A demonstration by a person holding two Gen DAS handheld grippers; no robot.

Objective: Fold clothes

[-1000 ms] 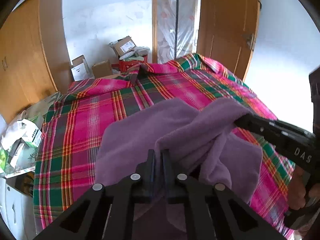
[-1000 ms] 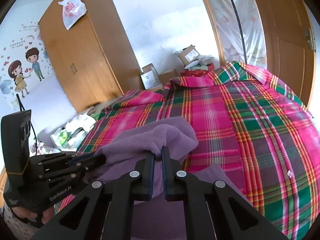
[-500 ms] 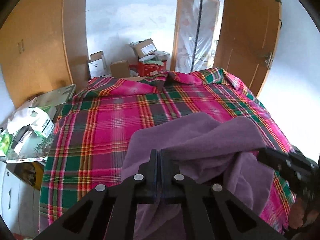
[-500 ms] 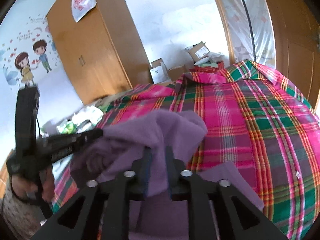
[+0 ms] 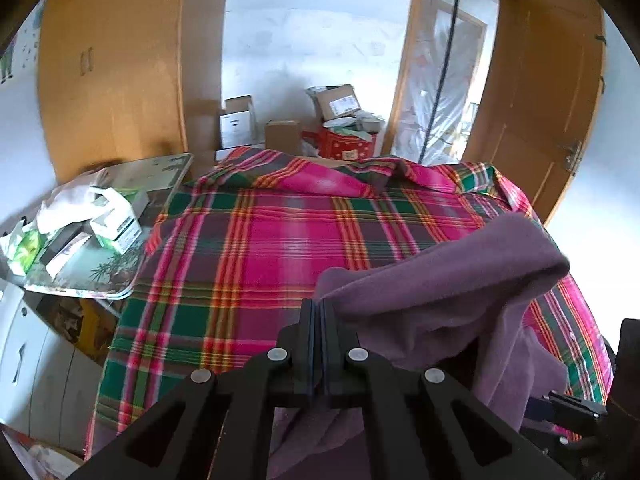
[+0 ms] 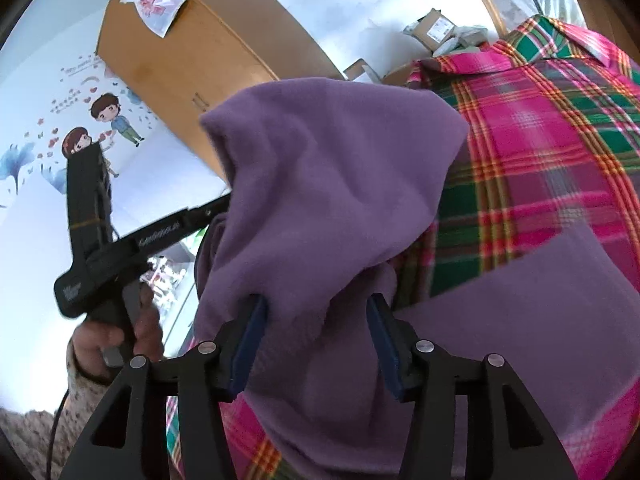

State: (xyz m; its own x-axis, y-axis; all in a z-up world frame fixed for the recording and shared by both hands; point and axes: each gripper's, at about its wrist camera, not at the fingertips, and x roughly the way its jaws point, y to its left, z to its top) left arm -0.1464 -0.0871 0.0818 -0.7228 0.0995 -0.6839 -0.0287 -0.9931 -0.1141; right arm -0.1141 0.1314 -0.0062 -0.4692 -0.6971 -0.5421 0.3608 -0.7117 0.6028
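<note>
**Left wrist view: purple cloth pinched and lifted over a plaid bed**

Left wrist view, foreground: left gripper (image 5: 319, 308) closed tight, jaws together on an edge of the purple garment (image 5: 440, 292), cloth rising to a peak toward the bed's right edge and hanging down the near right side. Beneath it, plaid bedspread (image 5: 260, 248) in pink, green and orange, covering the bed to its far edge. Beyond the far edge, on the floor against the white wall: open white box (image 5: 237, 126), closed small brown box (image 5: 282, 136), red tin (image 5: 346, 144) heaped with papers and an open cardboard box (image 5: 338, 100) on top, contents too small to tell. Off the left edge, a side table (image 5: 160, 176) with a white bag and small cartons piled on it. Wooden wardrobe (image 5: 112, 72) behind; open wooden door (image 5: 544, 92) at right.

Right wrist view: right gripper (image 6: 316, 328) spread wide, blue pads either side of a hanging fold of the same garment, contact not clear. Rest of the garment lying flat near the bed's near right corner. At left, a hand (image 6: 116, 340) around the other gripper's handle, its tips buried in the cloth. Plastic bag (image 6: 156, 2) atop the wardrobe.
</note>
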